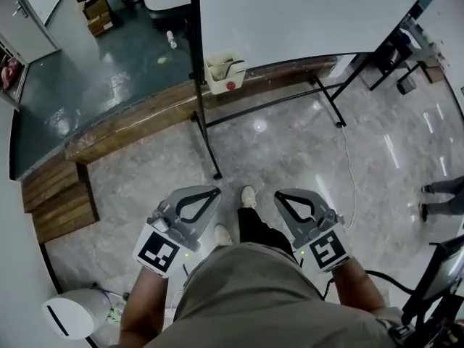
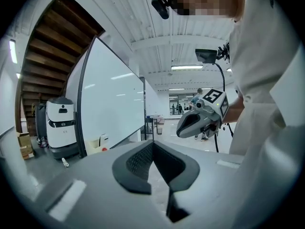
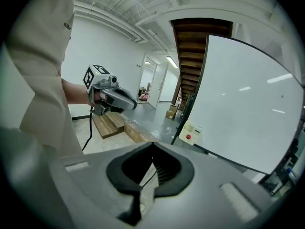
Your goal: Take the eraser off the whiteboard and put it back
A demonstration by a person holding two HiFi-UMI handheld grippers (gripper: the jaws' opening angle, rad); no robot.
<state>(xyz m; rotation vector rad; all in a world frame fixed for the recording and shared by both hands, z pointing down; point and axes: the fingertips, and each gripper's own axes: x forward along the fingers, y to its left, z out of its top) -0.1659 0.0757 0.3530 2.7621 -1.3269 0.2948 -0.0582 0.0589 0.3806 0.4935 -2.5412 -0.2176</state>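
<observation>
- The left tool [image 1: 212,191] is fully closed and holds nothing: its dark pads meet at the tips, with only floor showing behind them.
- The right tool [image 1: 280,193] is shut in the same way and is also empty.
- Both tools are held level with each other in front of the whiteboard [image 1: 304,13], well apart from it. The person's shoes [image 1: 248,196] show between them.
- A cream box [image 1: 225,72] with a red dot hangs at the whiteboard's lower left corner, against its black stand [image 1: 205,118].
- The eraser appears to be in that box, but it is too small to tell apart from the box.
- A low wooden platform [image 1: 138,122] runs under the whiteboard's lower edge and out past its left side.
- A white machine [image 2: 61,125] stands behind the whiteboard's left end, with cardboard boxes [image 1: 98,17] further left.
- Another person's legs [image 1: 442,198] are far to the right of the whiteboard.
</observation>
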